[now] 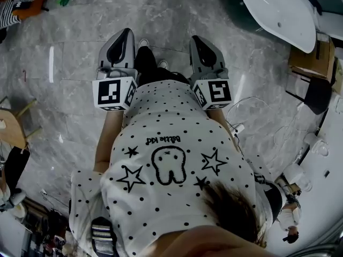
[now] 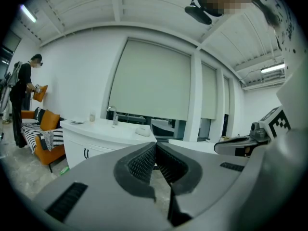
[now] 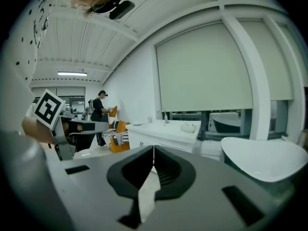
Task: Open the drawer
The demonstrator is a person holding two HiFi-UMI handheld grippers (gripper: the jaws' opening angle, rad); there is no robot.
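Note:
I see no drawer plainly. A white vanity cabinet [image 2: 91,141] with a sink, a tap and dark door handles stands across the room, and it shows again as the vanity cabinet [image 3: 161,134] in the right gripper view. In the head view my left gripper [image 1: 127,32] and right gripper [image 1: 195,38] are held side by side in front of the person's body, over grey marble floor. Both are far from the cabinet. The left gripper [image 2: 156,145] has its jaw tips touching with nothing between them. The right gripper [image 3: 153,149] is likewise shut and empty.
A large white tub [image 1: 281,9] stands at the far right of the floor, the same tub [image 3: 264,158] as in the right gripper view. An orange sofa [image 2: 45,129] and a standing person [image 2: 24,100] are left of the cabinet. Cables [image 1: 257,116] lie at the right.

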